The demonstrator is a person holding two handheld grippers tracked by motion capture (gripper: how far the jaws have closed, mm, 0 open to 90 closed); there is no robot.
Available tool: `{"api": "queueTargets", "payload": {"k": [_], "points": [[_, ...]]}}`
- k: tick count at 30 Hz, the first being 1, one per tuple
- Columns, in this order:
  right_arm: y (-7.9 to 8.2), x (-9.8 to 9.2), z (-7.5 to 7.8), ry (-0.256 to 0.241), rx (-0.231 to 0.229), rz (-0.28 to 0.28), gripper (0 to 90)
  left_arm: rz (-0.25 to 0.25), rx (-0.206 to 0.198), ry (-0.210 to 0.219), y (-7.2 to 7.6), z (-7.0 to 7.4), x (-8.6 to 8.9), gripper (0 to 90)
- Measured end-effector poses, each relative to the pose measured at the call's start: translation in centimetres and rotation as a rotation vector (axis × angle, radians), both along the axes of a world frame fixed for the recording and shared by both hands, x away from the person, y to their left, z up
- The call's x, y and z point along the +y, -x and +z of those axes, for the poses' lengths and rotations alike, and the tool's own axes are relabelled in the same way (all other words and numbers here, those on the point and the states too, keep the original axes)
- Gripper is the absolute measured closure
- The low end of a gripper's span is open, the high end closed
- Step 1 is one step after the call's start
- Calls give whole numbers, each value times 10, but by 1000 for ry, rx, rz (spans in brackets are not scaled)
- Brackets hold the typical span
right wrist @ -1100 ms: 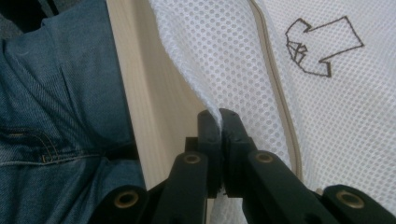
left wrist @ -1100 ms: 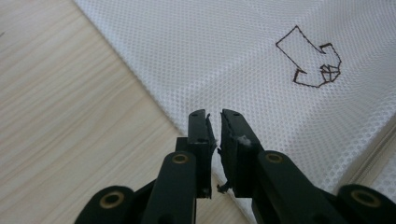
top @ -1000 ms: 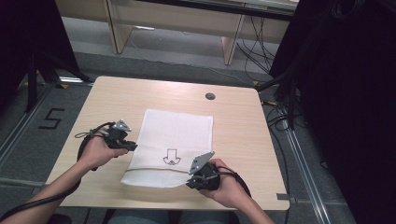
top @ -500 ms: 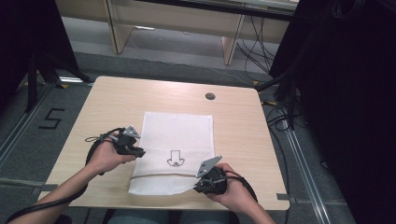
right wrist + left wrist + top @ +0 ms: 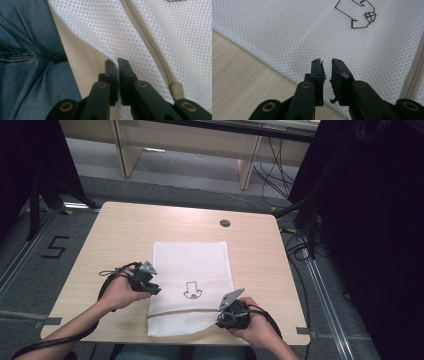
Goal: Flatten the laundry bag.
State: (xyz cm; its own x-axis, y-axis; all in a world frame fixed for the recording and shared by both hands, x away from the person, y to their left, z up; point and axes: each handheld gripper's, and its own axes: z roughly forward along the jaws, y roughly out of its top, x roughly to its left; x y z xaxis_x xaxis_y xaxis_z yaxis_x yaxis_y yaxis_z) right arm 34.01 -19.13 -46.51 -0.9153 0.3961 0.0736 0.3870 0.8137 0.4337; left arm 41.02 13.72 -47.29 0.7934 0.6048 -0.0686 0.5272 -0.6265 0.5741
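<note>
A white mesh bag (image 5: 192,265) lies flat on the wooden table (image 5: 125,235), with a line drawing (image 5: 191,290) on it and a beige zipper (image 5: 150,42) near its front end. My left gripper (image 5: 156,290) rests at the bag's left edge. In the left gripper view its jaws (image 5: 326,65) stand a narrow gap apart above the mesh (image 5: 287,37), and I see nothing pinched between them. At the bag's near right corner my right gripper (image 5: 220,322) is shut on the mesh edge (image 5: 112,32), which runs up into the jaws (image 5: 117,62). That corner is lifted and folded.
The zipper pull (image 5: 177,90) lies just right of the right jaws. The person's jeans (image 5: 25,62) are below the table's near edge. A round cable hole (image 5: 225,223) sits at the table's back. Cables (image 5: 295,245) and dark equipment stand to the right.
Both hands have moved nearer the front of the table. The left gripper slid in onto the bag's left edge. The right gripper shifted right and pulled the near right corner up.
</note>
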Motion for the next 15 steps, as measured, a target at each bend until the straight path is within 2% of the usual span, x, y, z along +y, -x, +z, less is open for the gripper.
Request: {"api": "queueTargets", "payload": {"k": [2, 3, 4, 6, 8, 10, 12, 14, 15], "points": [[0, -2, -2, 4, 6, -8, 871, -27, 1, -16, 0, 0, -1, 792], [1, -3, -4, 17, 10, -11, 861, -3, 0, 10, 1, -2, -4, 792], [2, -3, -4, 17, 12, -17, 854, -27, 7, -15, 0, -1, -3, 791], [3, -3, -5, 19, 20, -15, 843, -32, 6, -17, 1, -1, -5, 792], [5, -3, -5, 35, 24, -14, 786, -11, 7, 1, 3, -3, -7, 791], [7, -4, -4, 41, 23, -20, 758, -33, 4, -18, 3, -2, -7, 790], [9, -6, -5, 36, 33, -27, 678, -40, 5, -18, 4, -2, -8, 789], [11, -9, -3, 26, 31, -31, 647, -13, 3, 15, 7, -3, -11, 788], [14, -13, 0, 13, 36, -48, 609, -50, 0, -15, 6, -1, -9, 786]]}}
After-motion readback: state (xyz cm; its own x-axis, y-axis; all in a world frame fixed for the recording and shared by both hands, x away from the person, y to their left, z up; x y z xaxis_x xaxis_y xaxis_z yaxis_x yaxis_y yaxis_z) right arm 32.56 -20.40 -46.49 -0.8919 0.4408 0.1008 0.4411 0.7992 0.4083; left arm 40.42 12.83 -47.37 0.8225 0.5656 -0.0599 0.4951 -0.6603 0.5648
